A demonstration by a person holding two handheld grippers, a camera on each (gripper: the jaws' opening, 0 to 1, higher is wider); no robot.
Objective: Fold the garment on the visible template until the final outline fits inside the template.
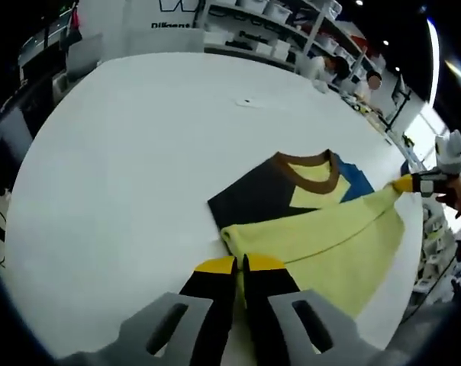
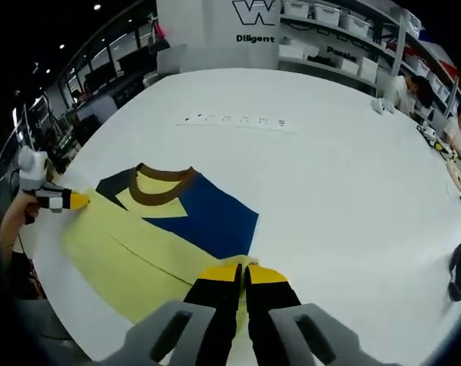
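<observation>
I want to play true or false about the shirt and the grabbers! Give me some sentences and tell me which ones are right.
1. The T-shirt has a brown collar. True.
2. The left hand-held gripper is wide open. False: its jaws are shut on the T-shirt's yellow edge.
3. The right hand-held gripper grips the T-shirt. True.
4. The T-shirt lies on a red table. False: the table is white.
5. The T-shirt is all one colour. False: it is yellow, blue and dark.
</observation>
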